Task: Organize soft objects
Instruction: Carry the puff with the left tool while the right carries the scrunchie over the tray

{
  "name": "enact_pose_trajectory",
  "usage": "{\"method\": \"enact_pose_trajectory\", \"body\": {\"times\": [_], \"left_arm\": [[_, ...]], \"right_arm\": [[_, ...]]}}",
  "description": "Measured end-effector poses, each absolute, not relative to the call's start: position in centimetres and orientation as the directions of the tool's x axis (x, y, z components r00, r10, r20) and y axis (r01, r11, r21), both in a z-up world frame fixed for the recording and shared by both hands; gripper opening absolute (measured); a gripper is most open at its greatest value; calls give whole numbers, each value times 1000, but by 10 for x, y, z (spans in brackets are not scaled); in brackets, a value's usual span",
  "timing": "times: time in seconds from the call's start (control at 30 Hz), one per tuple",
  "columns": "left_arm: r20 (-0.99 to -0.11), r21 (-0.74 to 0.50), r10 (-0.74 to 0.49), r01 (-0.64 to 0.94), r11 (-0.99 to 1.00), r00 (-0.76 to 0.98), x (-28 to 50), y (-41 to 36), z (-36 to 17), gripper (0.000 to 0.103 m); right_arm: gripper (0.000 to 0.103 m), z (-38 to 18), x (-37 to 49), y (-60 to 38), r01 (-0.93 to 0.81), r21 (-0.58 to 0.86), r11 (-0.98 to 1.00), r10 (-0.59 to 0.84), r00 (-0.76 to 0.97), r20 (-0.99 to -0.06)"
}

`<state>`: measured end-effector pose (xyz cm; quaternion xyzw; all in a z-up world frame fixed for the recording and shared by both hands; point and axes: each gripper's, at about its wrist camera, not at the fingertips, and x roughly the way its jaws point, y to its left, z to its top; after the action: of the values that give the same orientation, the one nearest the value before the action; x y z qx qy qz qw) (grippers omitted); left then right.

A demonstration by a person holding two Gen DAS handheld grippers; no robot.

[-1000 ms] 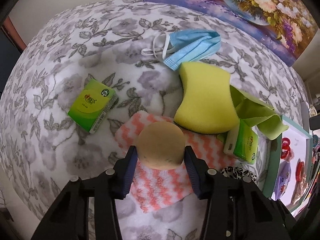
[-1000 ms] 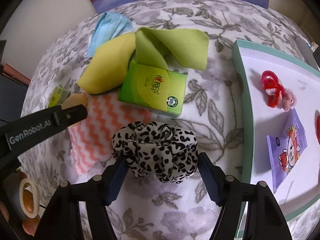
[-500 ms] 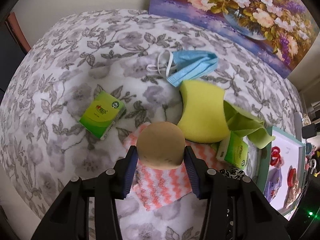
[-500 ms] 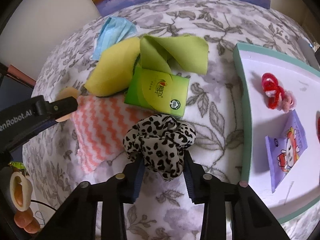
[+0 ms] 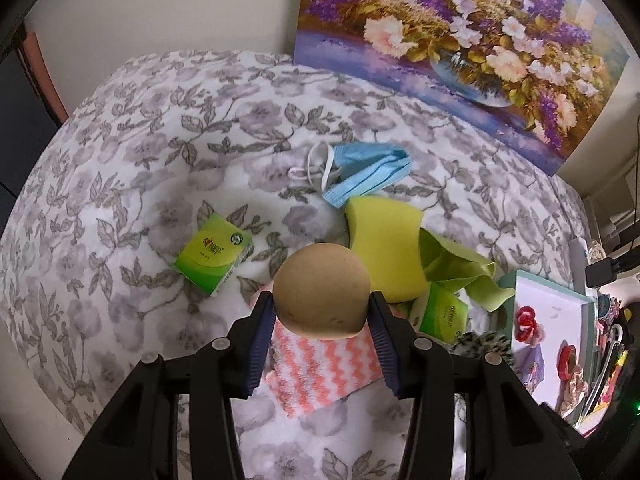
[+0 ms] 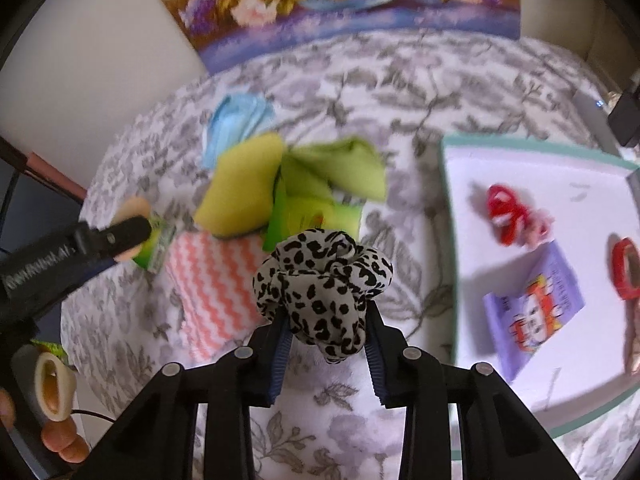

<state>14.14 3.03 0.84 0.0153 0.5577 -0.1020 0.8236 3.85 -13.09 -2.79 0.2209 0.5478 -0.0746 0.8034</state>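
My left gripper (image 5: 322,312) is shut on a round tan sponge puff (image 5: 322,290) and holds it above a pink zigzag cloth (image 5: 320,372). My right gripper (image 6: 326,332) is shut on a leopard-print scrunchie (image 6: 324,268), lifted off the floral bedspread (image 6: 400,80). On the spread lie a yellow sponge (image 5: 384,244), a green cloth (image 5: 456,268), two green tissue packs (image 5: 214,252) (image 5: 442,316) and a blue face mask (image 5: 368,172). The left gripper also shows in the right wrist view (image 6: 80,240).
A white tray with a teal rim (image 6: 448,240) lies at the right and holds a red hair tie (image 6: 506,208), a purple packet (image 6: 536,304) and a red tape roll (image 6: 624,268). A flower painting (image 5: 460,40) leans on the back wall.
Both grippers have risen away from the bedspread. The right gripper closed on the scrunchie and lifted it. The left keeps hold of the tan puff, now higher.
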Motion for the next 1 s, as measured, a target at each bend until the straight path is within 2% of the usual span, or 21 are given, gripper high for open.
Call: {"method": "enact_pose_trajectory", "body": {"times": [0.17, 0.33, 0.73, 1.0], "left_arm": [[-910, -82, -156, 203, 976, 383, 136, 23, 20, 49], [-902, -84, -173, 233, 969, 395, 127, 7, 28, 49], [-893, -73, -244, 415, 907, 377, 89, -74, 33, 49], [-902, -57, -277, 546, 836, 330, 61, -143, 15, 49]], "right_arm": [[36, -8, 30, -156, 410, 288, 865, 87, 443, -892], [36, 2, 19, -191, 483, 241, 842, -16, 468, -884], [36, -10, -22, -286, 676, 265, 688, -100, 450, -887], [36, -22, -42, -325, 744, 261, 615, -128, 421, -898]]}}
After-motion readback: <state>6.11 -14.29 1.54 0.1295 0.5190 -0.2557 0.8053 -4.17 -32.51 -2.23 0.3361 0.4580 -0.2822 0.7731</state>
